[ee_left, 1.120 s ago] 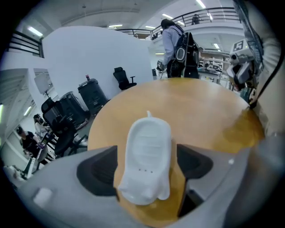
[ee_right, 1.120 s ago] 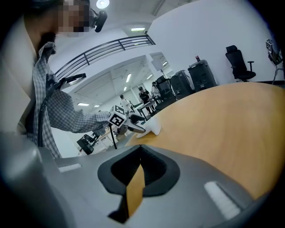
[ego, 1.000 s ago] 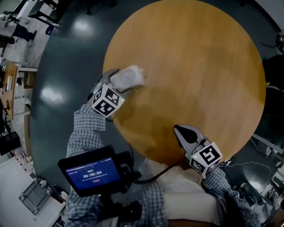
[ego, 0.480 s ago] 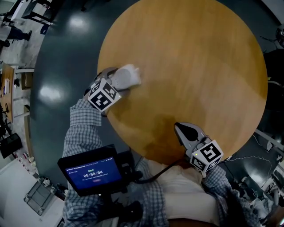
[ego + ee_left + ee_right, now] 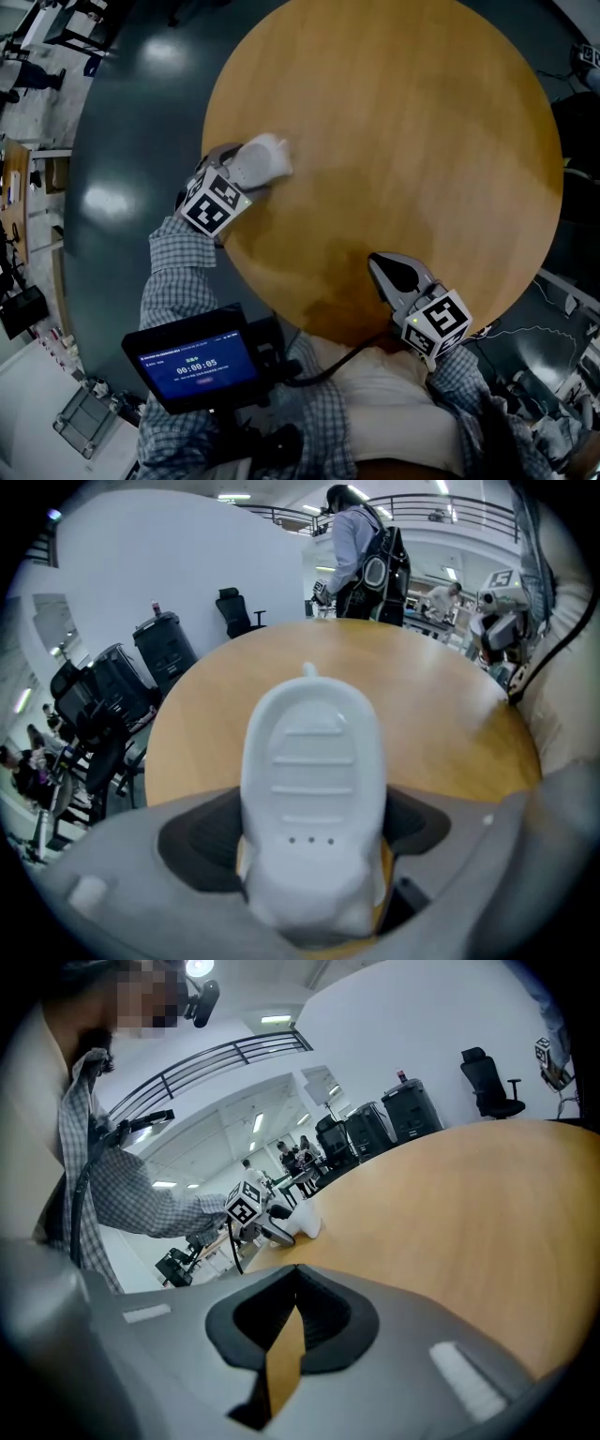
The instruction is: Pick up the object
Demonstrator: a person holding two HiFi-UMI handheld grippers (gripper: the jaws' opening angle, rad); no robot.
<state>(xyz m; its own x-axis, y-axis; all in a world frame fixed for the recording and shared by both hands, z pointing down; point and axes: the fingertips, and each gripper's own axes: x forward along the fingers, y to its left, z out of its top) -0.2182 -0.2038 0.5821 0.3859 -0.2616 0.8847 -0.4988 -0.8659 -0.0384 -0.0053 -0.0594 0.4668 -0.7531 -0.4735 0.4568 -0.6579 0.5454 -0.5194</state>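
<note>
Grey right gripper (image 5: 384, 273) is sitting shut and empty by the table's (image 5: 422, 131) near edge. Farther left, the left gripper (image 5: 242, 172) is clamping the white object (image 5: 267, 155), whose long axis is running straight out along the jaws.

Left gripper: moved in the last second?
No. The left gripper, shut on the white object, stays by the left rim of the table; the whole view shifted.

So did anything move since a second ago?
Hardly. The left gripper stays shut on the white plastic thing; both drifted slightly left in the head view, as did the table edge. The screen timer went from 04 to 05. The right gripper stayed put, shut and empty.
</note>
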